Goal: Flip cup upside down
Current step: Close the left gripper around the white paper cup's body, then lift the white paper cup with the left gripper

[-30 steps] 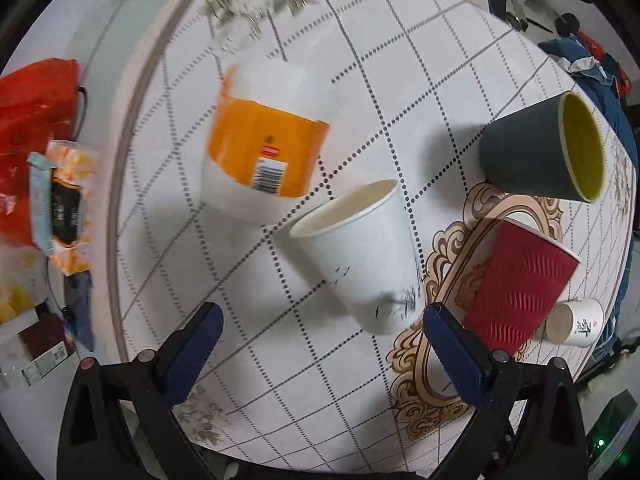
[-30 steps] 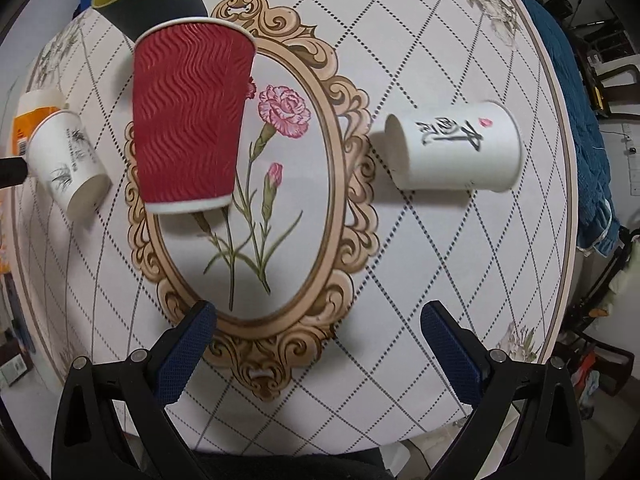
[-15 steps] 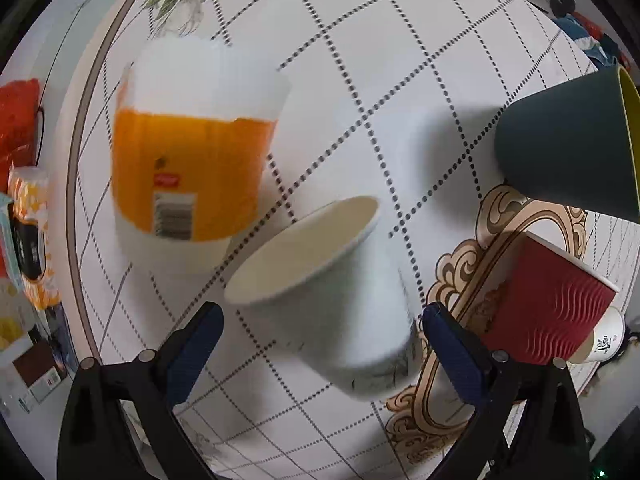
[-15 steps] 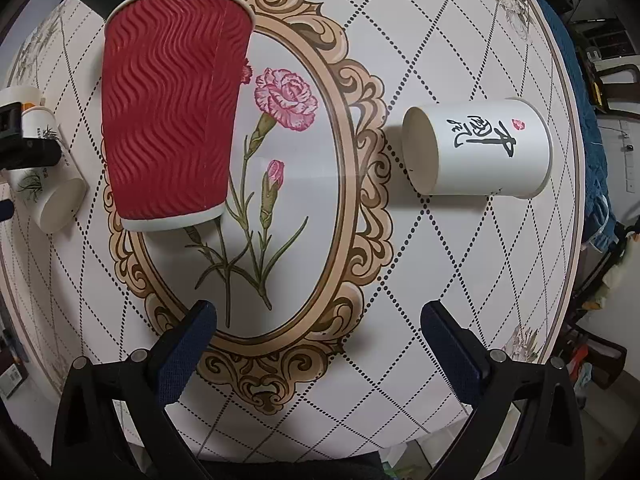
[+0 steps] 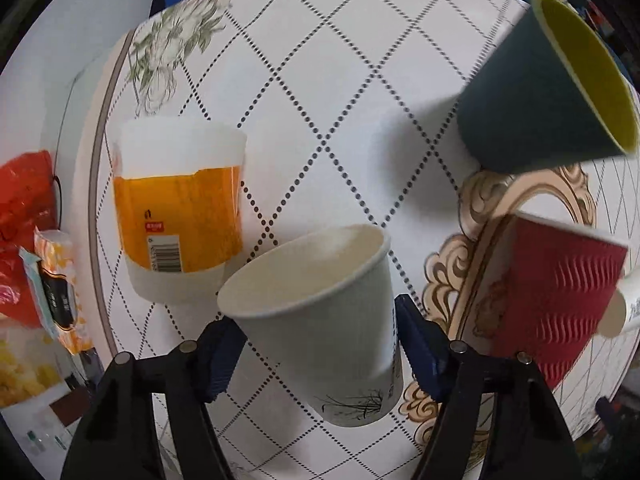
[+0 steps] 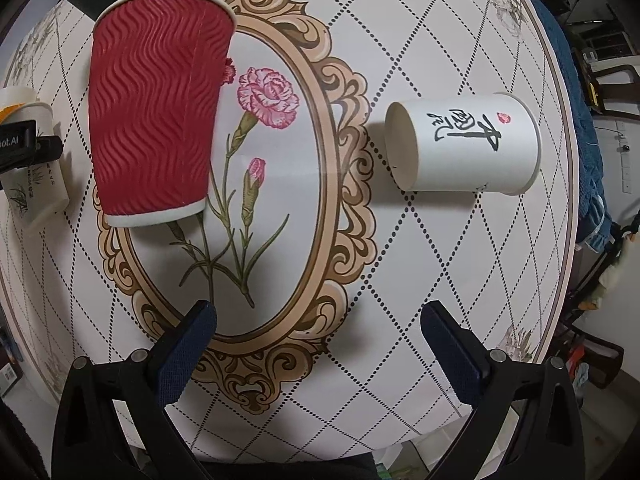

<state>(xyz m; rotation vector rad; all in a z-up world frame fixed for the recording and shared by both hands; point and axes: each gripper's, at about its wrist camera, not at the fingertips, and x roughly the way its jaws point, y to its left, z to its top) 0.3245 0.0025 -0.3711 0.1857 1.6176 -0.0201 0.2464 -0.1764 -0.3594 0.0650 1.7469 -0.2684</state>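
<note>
A white paper cup with a grass drawing stands upright, mouth up, between the fingers of my left gripper. The jaws have closed in on its sides and grip it. The same cup shows at the left edge of the right wrist view, with the left gripper's body in front of it. My right gripper is open and empty, above the flower medallion. A red ribbed cup stands mouth up. A white cup with black calligraphy lies on its side.
A dark cup with a yellow inside stands at the back right. An orange-labelled white container stands left of the gripped cup. Red bags and packets lie beyond the round table's left edge.
My left gripper moved forward around the white grass cup and its jaws closed from wide open onto it. The right gripper drifted slightly closer to the table and stayed open.
</note>
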